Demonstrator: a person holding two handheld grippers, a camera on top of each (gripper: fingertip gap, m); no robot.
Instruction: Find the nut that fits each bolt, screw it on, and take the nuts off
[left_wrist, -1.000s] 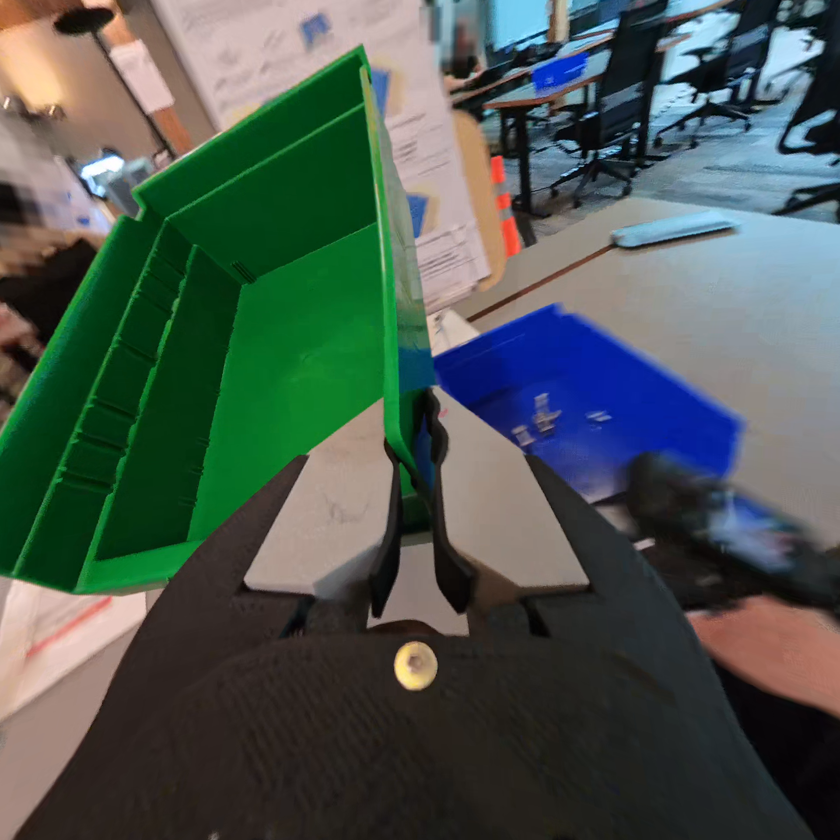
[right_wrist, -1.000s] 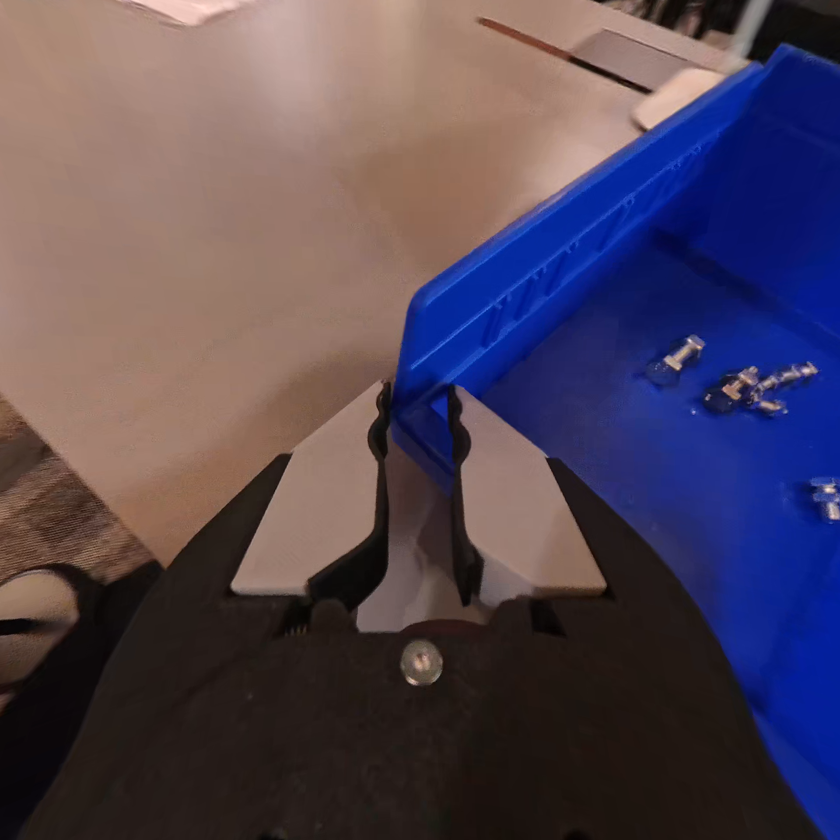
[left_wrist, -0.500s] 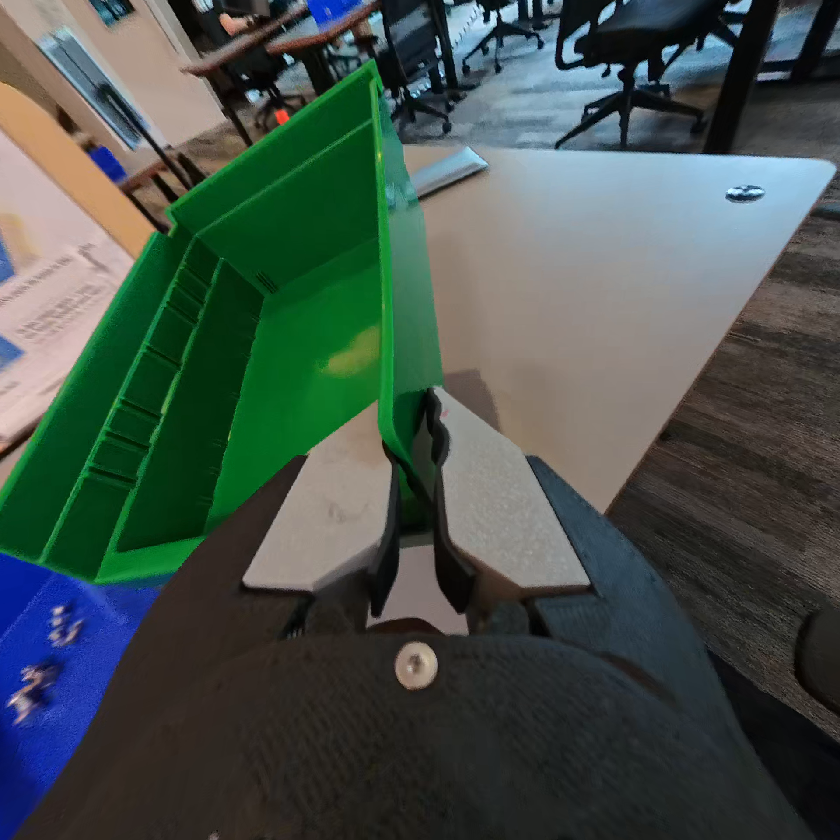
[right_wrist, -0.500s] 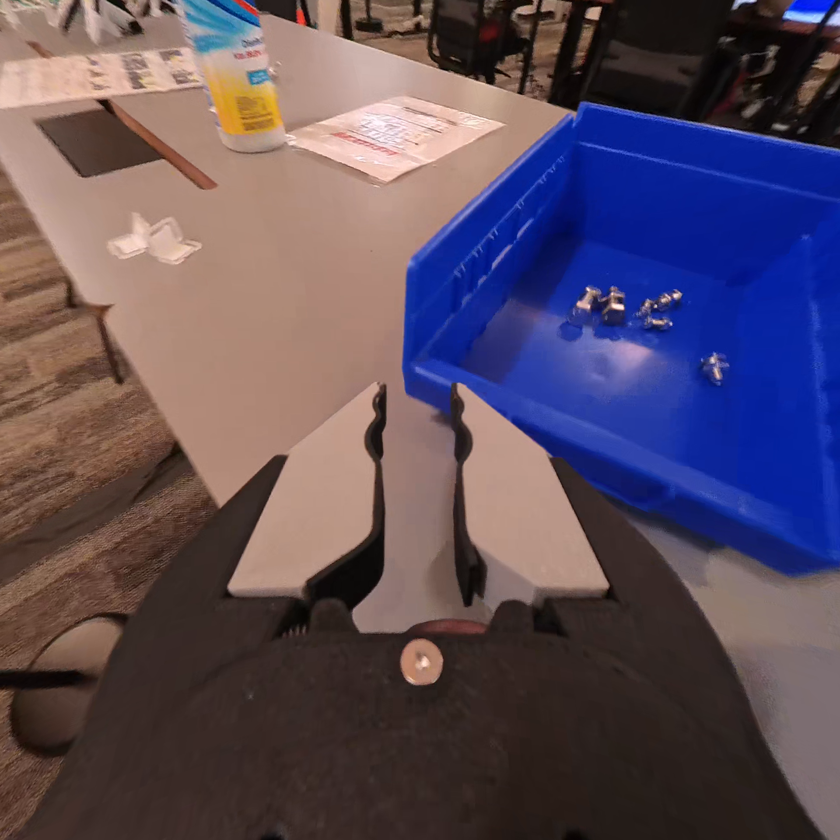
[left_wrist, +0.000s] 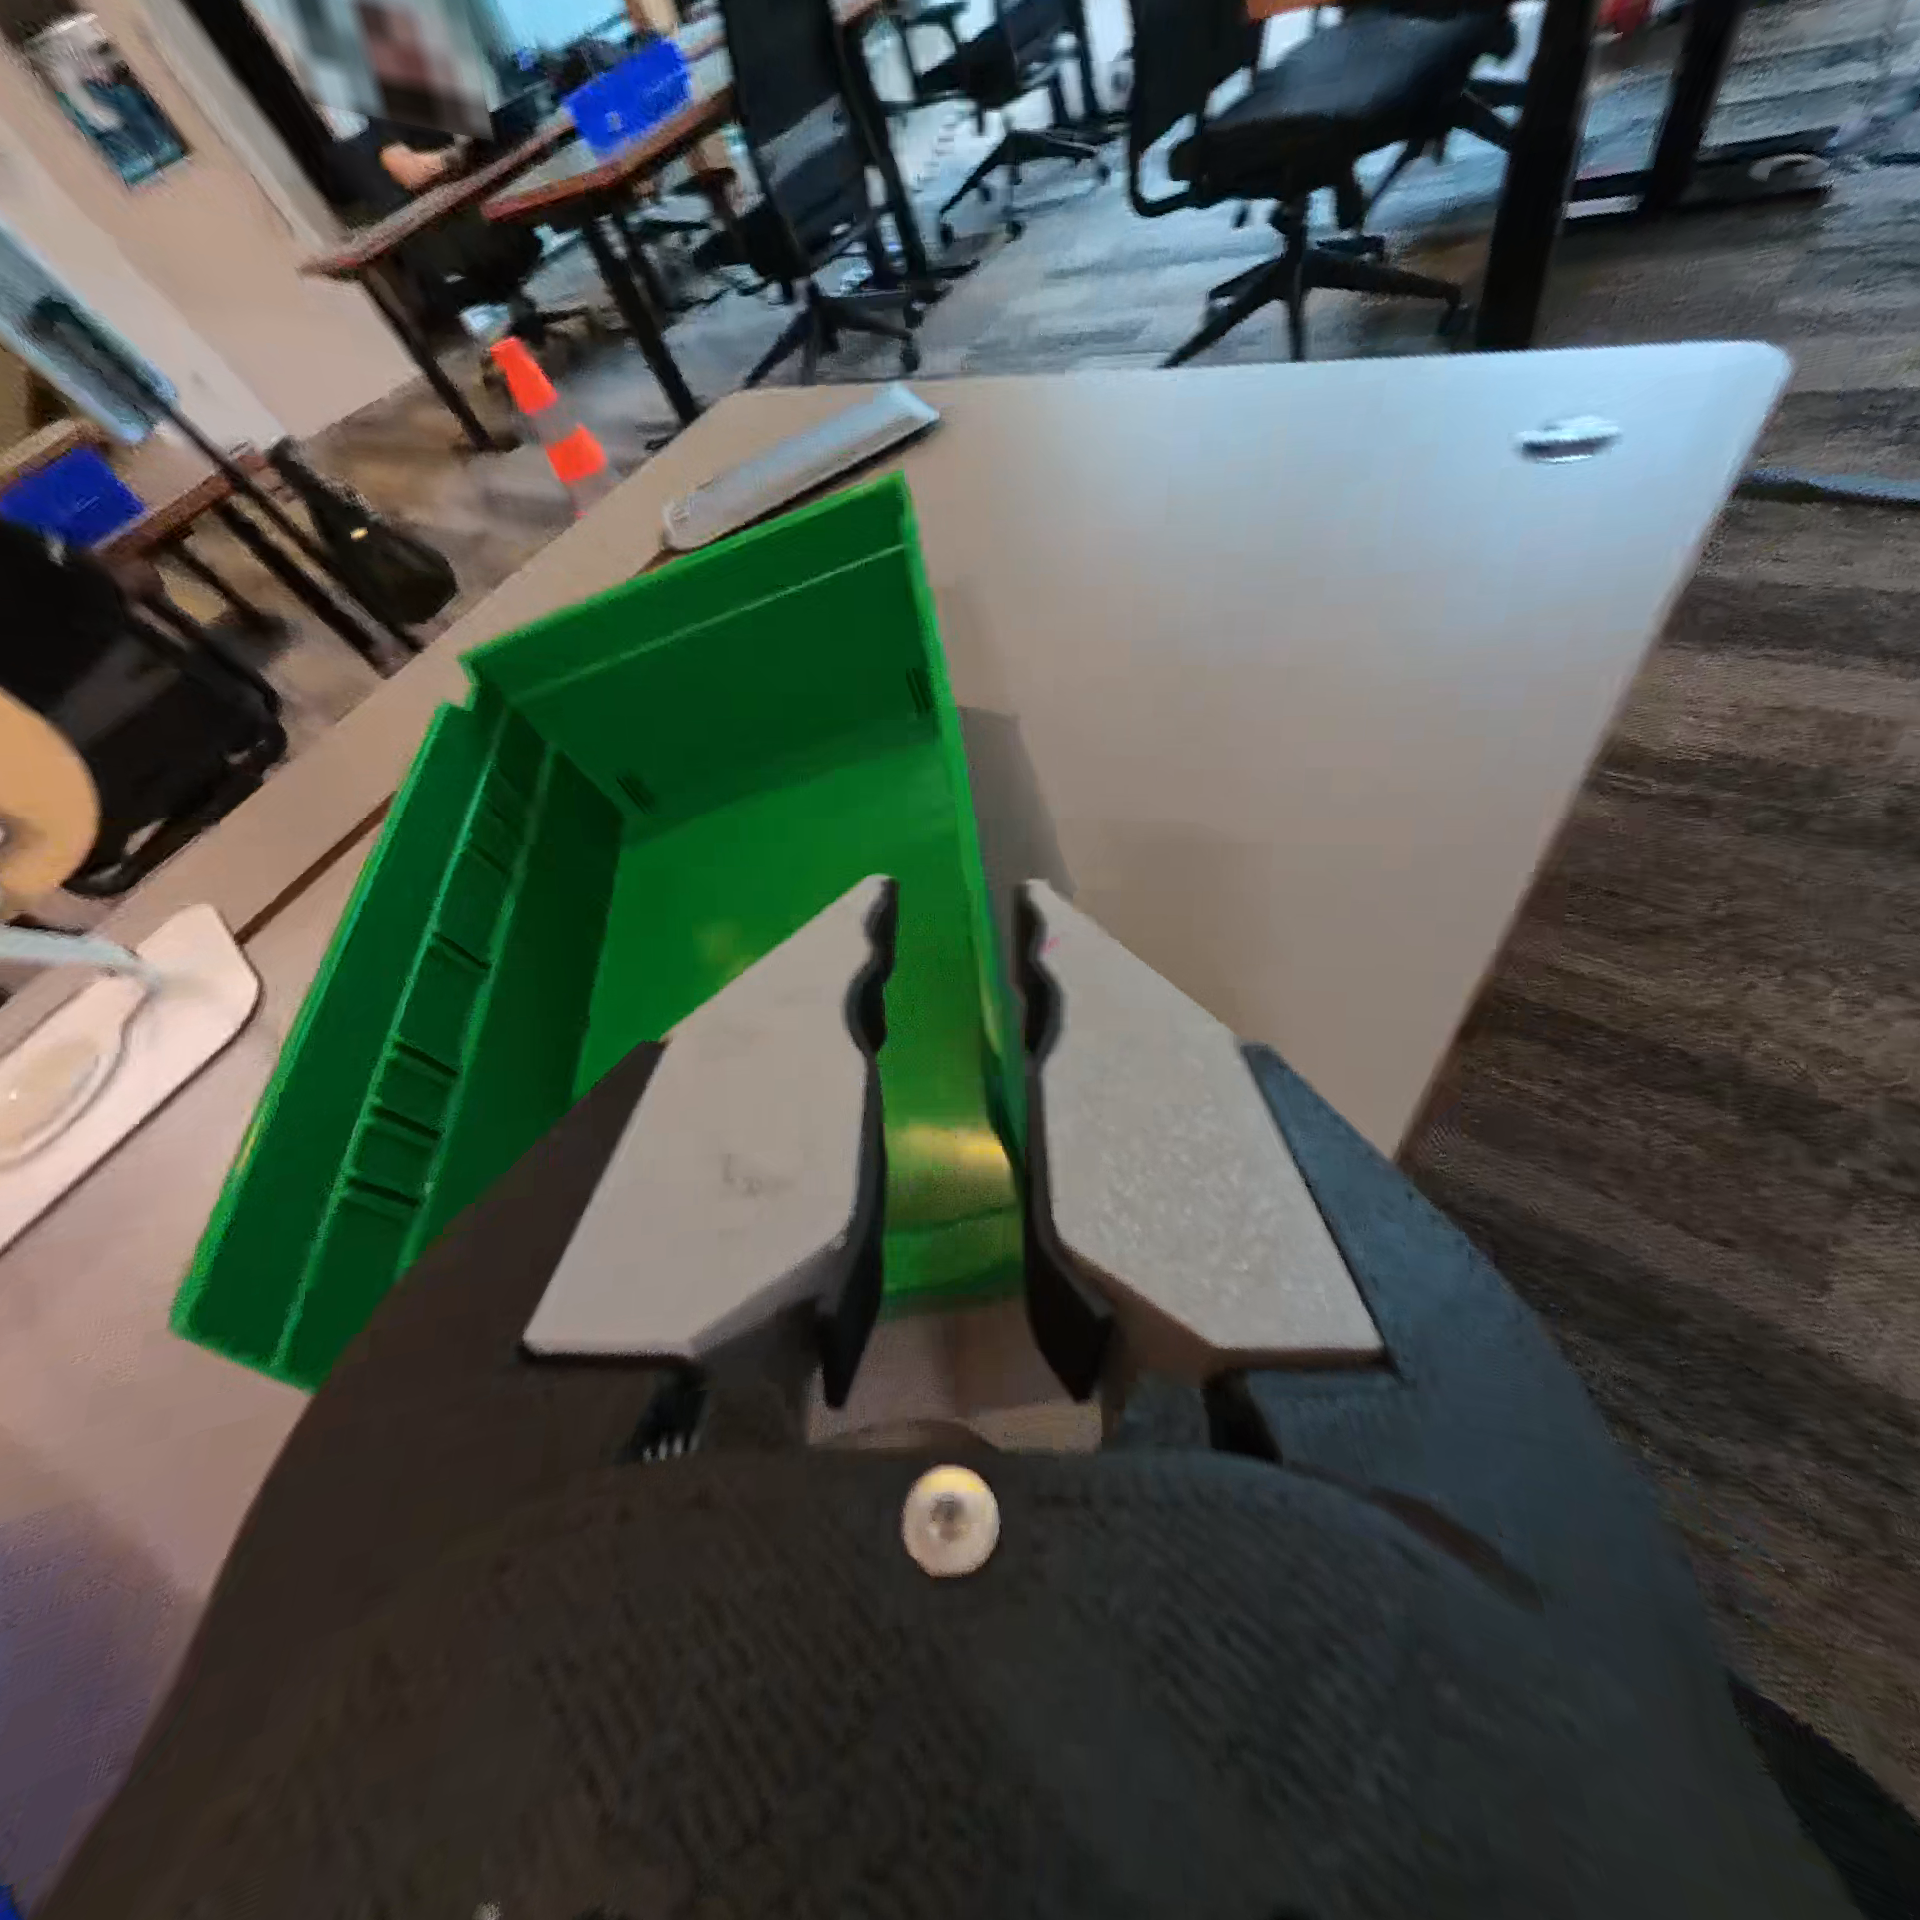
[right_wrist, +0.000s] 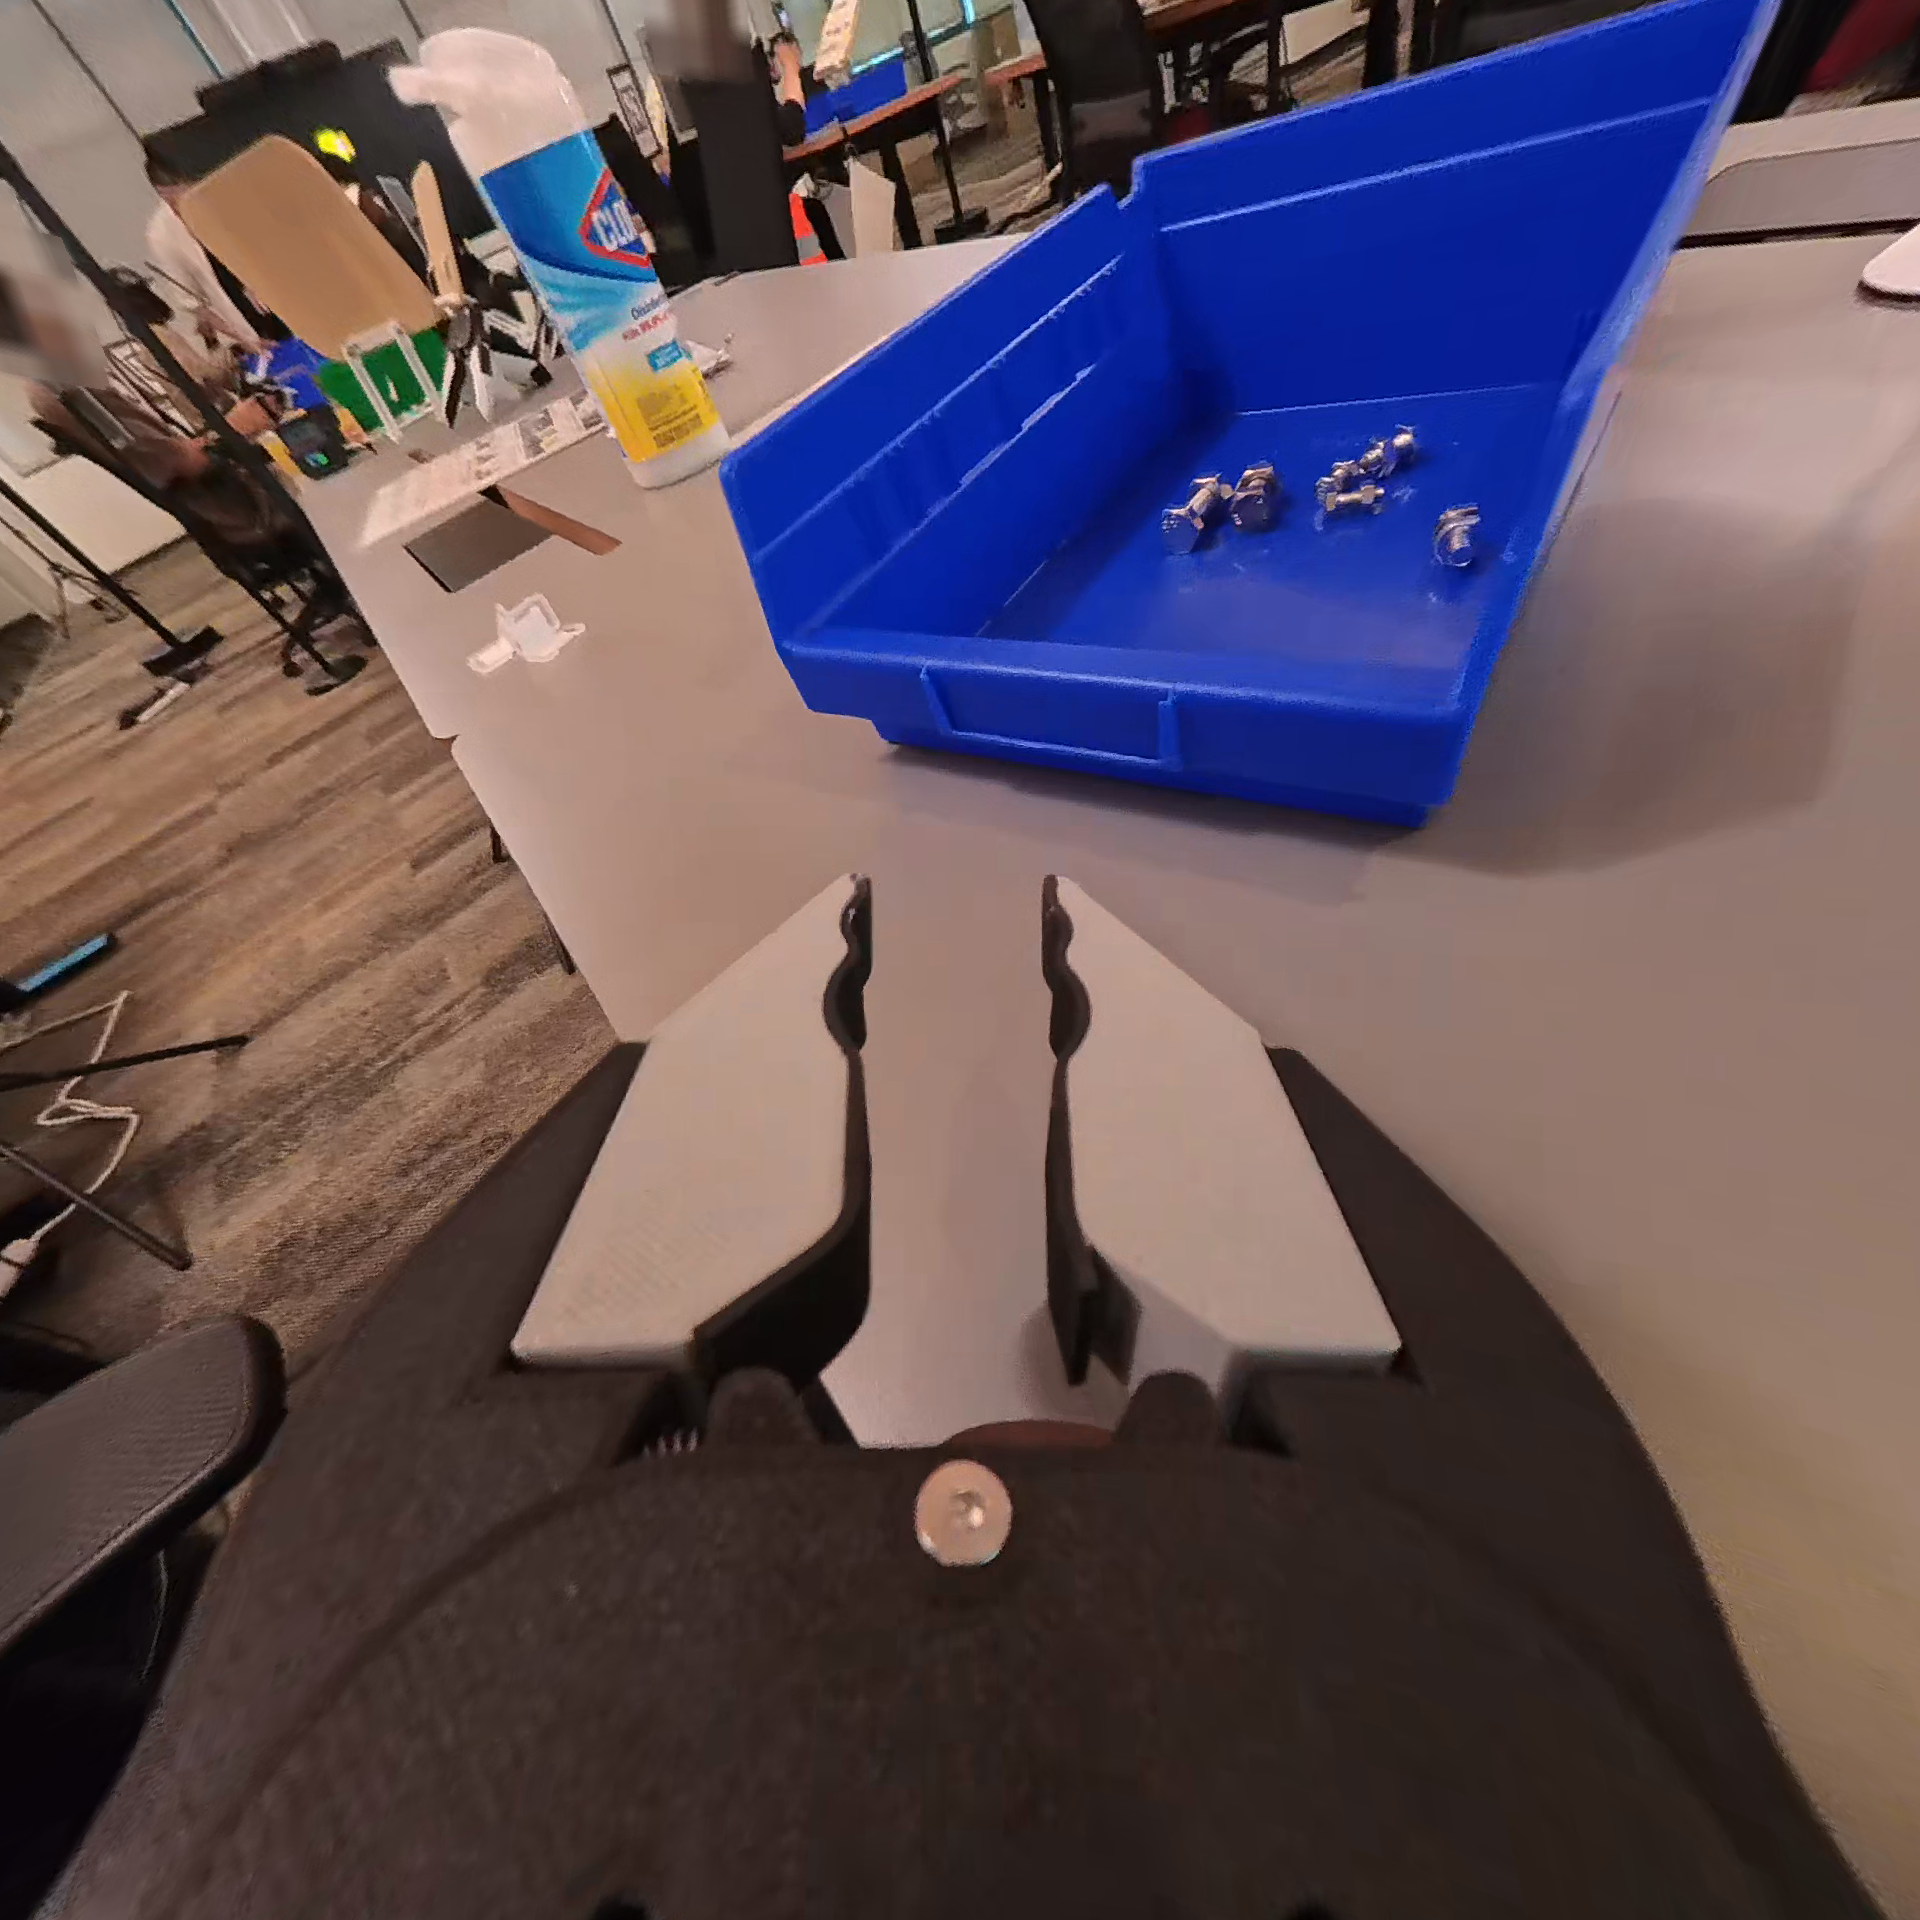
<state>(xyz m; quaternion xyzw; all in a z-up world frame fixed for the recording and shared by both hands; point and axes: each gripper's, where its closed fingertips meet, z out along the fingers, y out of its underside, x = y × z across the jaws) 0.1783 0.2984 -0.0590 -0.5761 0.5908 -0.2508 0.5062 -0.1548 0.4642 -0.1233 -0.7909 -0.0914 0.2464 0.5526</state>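
An empty green bin (left_wrist: 727, 883) rests on the grey table (left_wrist: 1299, 675). My left gripper (left_wrist: 953, 914) is open; its jaws stand on either side of the bin's right wall near the front corner, without pinching it. A blue bin (right_wrist: 1039, 707) sits on the table in the right wrist view and holds several small silver bolts with nuts (right_wrist: 1247, 504). My right gripper (right_wrist: 956, 894) is open and empty, just above the table, a short way in front of the blue bin's near end.
A cleaner bottle (right_wrist: 613, 312), papers, a dark table cut-out (right_wrist: 478, 540) and a small white plastic piece (right_wrist: 525, 634) lie left of the blue bin. A flat grey bar (left_wrist: 800, 468) lies beyond the green bin. The table edge (left_wrist: 1507, 935) runs right of it. Office chairs stand behind. Across from one pair of fingers to the other is roughly 35 cm.
The left gripper set the green bin down on the table and opened, letting go of its wall. The right gripper let go of the blue bin and drew back from it.
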